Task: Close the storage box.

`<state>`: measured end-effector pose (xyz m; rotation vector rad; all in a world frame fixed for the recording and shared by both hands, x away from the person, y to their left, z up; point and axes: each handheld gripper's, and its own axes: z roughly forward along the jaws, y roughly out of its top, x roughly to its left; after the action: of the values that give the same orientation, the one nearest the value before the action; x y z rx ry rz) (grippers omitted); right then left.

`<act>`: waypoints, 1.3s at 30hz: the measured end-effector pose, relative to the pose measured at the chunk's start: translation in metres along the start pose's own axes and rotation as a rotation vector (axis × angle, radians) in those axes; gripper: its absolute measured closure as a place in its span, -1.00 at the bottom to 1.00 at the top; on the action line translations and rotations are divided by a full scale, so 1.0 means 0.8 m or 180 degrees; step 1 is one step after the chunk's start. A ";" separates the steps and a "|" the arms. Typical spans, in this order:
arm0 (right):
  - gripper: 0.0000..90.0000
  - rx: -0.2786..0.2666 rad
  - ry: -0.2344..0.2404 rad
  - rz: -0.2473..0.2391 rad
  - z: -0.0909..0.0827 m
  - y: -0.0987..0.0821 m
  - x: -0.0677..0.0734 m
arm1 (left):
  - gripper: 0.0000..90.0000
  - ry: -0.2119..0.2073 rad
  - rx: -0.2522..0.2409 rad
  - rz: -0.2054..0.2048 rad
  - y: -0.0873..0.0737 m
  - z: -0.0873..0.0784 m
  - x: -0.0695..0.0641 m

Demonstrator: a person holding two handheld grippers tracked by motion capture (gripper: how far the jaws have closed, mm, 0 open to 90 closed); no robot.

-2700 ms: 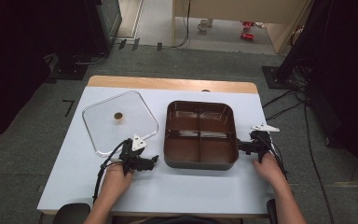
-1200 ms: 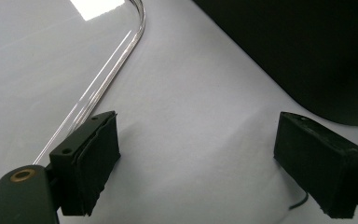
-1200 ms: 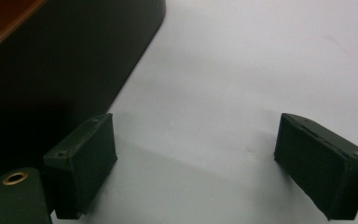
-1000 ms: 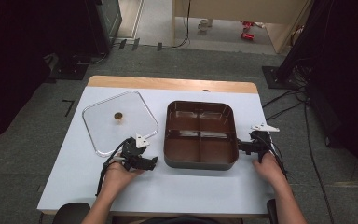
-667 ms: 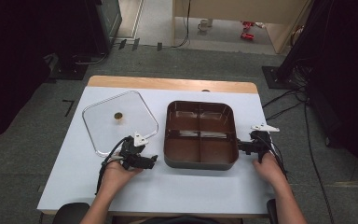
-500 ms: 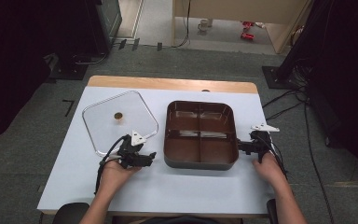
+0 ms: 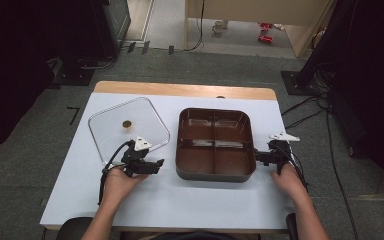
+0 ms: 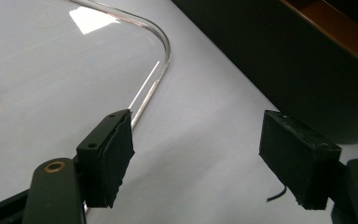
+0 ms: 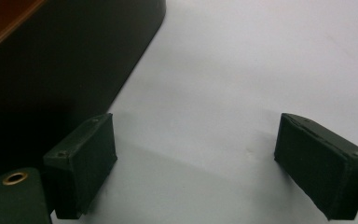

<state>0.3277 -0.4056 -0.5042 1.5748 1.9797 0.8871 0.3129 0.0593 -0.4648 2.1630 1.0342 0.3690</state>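
Two grippers, left gripper and right gripper, gape empty beside the brown pot mid-table; it looks rigid and heavy, best gripped at opposite rims

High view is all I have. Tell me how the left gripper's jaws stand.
Observer: The left gripper is open, bare table between its jaws.
Operator: Report what lies by its jaws.
Observer: The clear lid has its rounded edge beside one jaw; the dark tray wall is beyond the other.
Operator: Now the right gripper.
Observer: The right gripper is open too, nothing between its jaws; the tray's rounded corner is beside one jaw.
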 end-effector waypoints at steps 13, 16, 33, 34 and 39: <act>-0.73 0.0000 -0.0001 0.0000 0.000 0.000 0.000 | -0.30 0.0029 -0.0070 0.0028 0.017 0.000 0.020; -0.73 0.0000 -0.0001 -0.0002 0.000 0.000 0.000 | -0.30 -0.0003 -0.0073 0.0020 0.021 0.001 0.024; -0.73 0.0000 -0.0001 -0.0002 0.000 0.000 0.000 | -0.27 -0.0054 -0.0039 -0.0052 0.044 0.005 0.060; -0.73 0.0002 -0.0002 -0.0007 0.000 0.000 0.000 | -0.28 -0.0046 -0.0041 -0.0071 0.045 0.005 0.062; -0.73 0.0003 -0.0001 -0.0007 0.000 0.000 0.000 | -0.23 -0.0007 -0.0074 -0.0107 0.054 0.002 0.075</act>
<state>0.3277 -0.4058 -0.5042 1.5729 1.9812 0.8851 0.3765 0.0862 -0.4382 2.1223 1.0589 0.3611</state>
